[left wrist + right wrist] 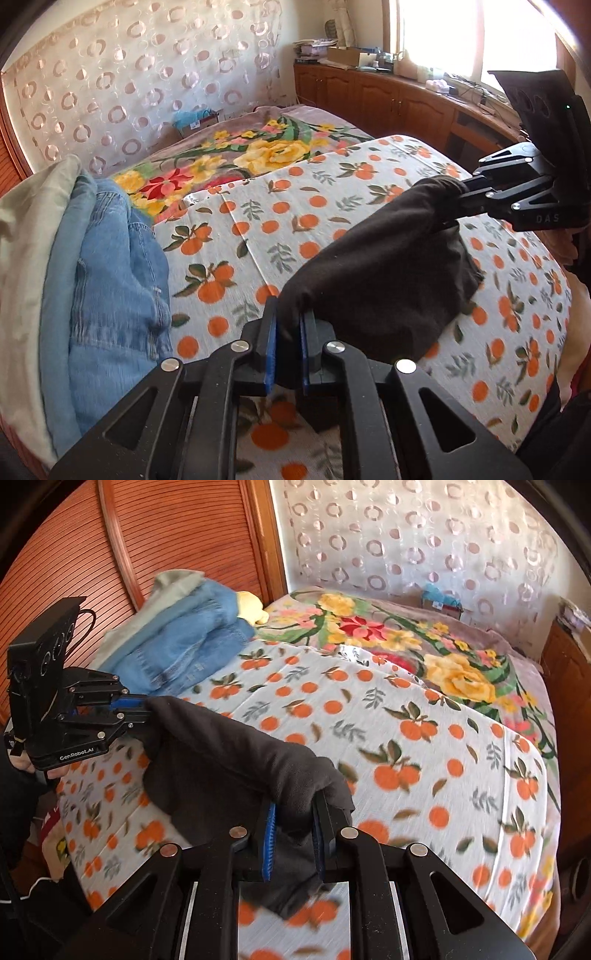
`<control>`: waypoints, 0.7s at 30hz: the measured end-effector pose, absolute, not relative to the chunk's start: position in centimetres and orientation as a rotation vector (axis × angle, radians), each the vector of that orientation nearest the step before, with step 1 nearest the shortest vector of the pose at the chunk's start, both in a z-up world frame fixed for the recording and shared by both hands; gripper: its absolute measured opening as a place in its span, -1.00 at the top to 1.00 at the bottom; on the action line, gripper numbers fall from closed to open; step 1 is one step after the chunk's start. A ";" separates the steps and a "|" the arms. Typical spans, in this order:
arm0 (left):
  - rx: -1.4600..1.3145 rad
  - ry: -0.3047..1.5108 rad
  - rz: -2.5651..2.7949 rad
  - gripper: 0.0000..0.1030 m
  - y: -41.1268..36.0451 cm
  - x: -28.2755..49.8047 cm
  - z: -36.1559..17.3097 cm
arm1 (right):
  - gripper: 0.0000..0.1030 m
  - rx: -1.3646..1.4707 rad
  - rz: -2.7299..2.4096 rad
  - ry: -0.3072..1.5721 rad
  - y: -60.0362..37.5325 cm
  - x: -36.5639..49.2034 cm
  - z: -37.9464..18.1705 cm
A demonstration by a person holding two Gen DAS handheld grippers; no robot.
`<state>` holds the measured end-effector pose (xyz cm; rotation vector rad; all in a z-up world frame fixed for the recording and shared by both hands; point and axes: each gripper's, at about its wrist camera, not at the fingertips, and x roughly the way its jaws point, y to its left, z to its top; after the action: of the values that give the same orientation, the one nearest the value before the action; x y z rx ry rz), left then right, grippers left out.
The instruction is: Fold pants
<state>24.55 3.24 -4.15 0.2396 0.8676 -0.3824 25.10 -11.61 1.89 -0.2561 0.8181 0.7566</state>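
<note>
The pants (pixel 376 273), dark brown-black and bunched into a short thick bundle, hang above the bed, stretched between the two claws. The left claw (pixel 288 325) is closed on one end of the bundle; cloth fills the gap between its blue pads (pixel 270 354) and spills over the fingertips. The right claw (pixel 293 827) is closed on the other end in the same way, with a loose flap of cloth hanging below its blue pads (pixel 268 843). Each claw also appears in the other's camera: the right one at the right edge of the left view, the left one at the left edge of the right view, both clamped on cloth. The lower edge of the pants droops toward the sheet (pixel 332 206); contact with it cannot be confirmed.

The sheet is white with an orange-fruit and leaf print and covers the near part of the bed. Beyond it lies a blanket (pixel 236 155) with large yellow and red flowers. On the left side of the bed, a stack of folded clothes rests against the wooden wardrobe (pixel 155 546): blue jeans (pixel 110 258) on top of a pale green garment (pixel 26 236). A curtain (pixel 110 81) with a ring pattern hangs behind the bed. Wooden cabinets (pixel 388 96) stand under a bright window (pixel 461 33) at the far right, their top loaded with small items.
</note>
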 end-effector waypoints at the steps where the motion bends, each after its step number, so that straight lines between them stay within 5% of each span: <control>1: 0.232 0.870 -0.376 0.70 3.3 25.3 -4.3 | 0.68 -0.249 0.756 0.826 -11.4 26.1 1.6; 7: 0.146 0.852 -0.327 0.13 4.5 28.3 -4.6 | 0.29 -0.182 0.672 0.796 -11.0 31.3 0.7; 21: 0.065 0.878 -0.279 0.10 4.8 28.4 -7.6 | -0.01 -0.112 0.738 0.837 -10.3 35.6 -3.8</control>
<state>28.36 4.77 -7.58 0.0645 0.8780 -0.2787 35.56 -10.27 -3.81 -0.1119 0.8367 0.7376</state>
